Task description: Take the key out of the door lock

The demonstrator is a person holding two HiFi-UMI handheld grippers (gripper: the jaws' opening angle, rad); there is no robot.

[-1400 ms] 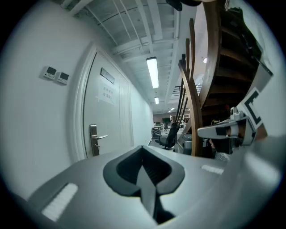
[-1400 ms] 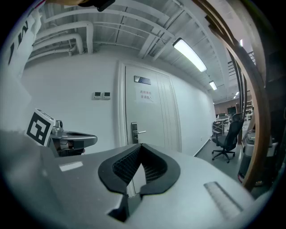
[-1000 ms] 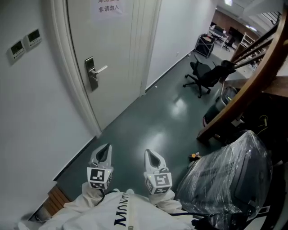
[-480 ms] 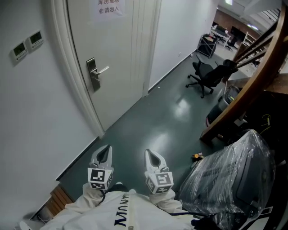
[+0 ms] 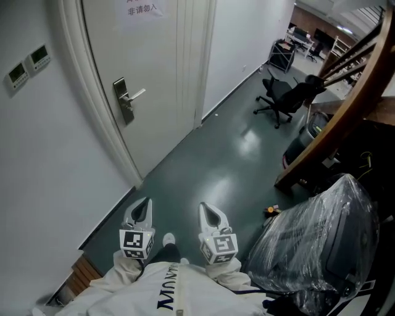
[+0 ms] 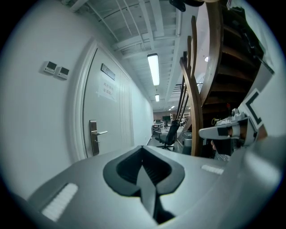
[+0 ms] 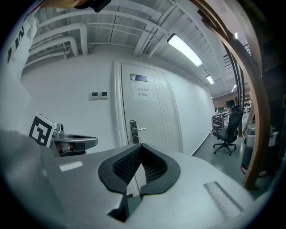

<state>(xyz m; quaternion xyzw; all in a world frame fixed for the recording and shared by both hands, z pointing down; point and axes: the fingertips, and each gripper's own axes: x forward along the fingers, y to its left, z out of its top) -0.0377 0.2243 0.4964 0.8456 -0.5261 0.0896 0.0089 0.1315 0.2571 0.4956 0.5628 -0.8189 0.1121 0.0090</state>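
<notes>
Left gripper (image 5: 141, 212) jaws closed, pads together, nothing between them. Right gripper (image 5: 212, 216) jaws also closed and empty. Both are held low and close to the person's body, side by side, tips pointing forward over the floor (image 5: 216, 166).

The door lock (image 5: 123, 100) is a metal plate with a lever handle (image 5: 137, 94) on the white door (image 5: 157, 68), up and left of both grippers and well apart from them. Neither gripper is near or touching it. In the two gripper views the lock sits small, above and left of the closed jaw tips. The key is too small to make out in any view, so I can't tell where on the plate it sits.

Door top is cut off in the head view; a paper notice (image 5: 141, 7) with print is half out of frame. The person's white sleeves cover the gripper handles, and a shoe (image 5: 168, 239) shows between the grippers.

Floor is dark green and glossy with light reflections. White walls; two small wall control panels (image 5: 26, 65) left of the door frame. A black office chair (image 5: 279, 99) stands farther down the corridor. A curved wooden stair rail (image 5: 345, 105) runs along the right, with a plastic-wrapped bundle (image 5: 321, 241) below it. A small orange item (image 5: 270, 212) lies on the floor beside the bundle; can't identify it.
</notes>
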